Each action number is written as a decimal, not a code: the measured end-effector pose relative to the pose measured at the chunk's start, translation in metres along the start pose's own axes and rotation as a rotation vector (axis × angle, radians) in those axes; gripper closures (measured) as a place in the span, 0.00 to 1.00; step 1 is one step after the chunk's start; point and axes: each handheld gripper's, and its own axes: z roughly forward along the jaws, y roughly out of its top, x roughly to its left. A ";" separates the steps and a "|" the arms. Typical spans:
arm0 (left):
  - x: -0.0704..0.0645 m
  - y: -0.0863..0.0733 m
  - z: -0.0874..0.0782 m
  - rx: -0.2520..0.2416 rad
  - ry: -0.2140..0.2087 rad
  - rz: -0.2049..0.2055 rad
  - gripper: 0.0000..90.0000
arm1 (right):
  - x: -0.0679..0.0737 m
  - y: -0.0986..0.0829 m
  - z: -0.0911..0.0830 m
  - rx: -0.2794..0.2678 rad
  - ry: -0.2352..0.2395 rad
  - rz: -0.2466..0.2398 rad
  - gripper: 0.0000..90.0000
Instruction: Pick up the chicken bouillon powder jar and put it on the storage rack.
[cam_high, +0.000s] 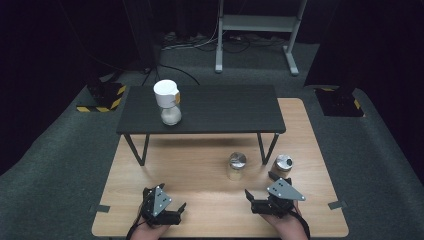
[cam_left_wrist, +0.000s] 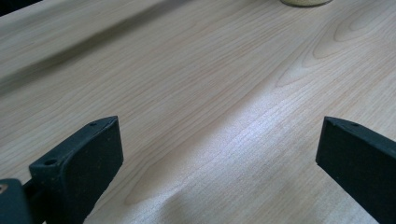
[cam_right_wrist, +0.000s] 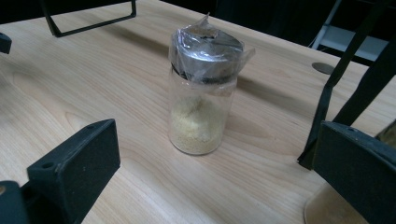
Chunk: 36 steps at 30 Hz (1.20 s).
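While both grippers are waiting with jaws spread and empty, the right gripper (cam_high: 260, 195) is facing the spice jar (cam_right_wrist: 201, 100), which is standing just beyond it, part-filled with yellow granules. Its loose plastic wrap could slip under the jaws. Beyond the jar, a white container (cam_high: 167, 101) is sitting on the black shelf (cam_high: 225, 107); the left gripper (cam_high: 170, 206) is hovering left of the jar.

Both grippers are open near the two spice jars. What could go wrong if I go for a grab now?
The right gripper sits close to both jars. Closing on the yellow-powder jar could knock the second jar, which stands right beside one jaw. The yellow-powder jar is tall and narrow, with loose plastic wrap over its metal lid, so a high pinch may slip or tip it. The black shelf's leg stands just behind, leaving little room to swing.
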 end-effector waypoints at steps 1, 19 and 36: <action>0.000 0.000 0.000 0.000 -0.002 -0.001 0.01 | 0.000 0.001 0.001 -0.001 0.001 0.002 0.00; 0.003 -0.001 -0.001 -0.012 -0.025 -0.015 0.01 | -0.001 0.012 0.014 -0.017 0.000 0.014 0.00; 0.004 -0.001 -0.001 -0.014 -0.034 -0.019 0.01 | -0.003 0.022 0.031 -0.027 0.014 0.022 0.01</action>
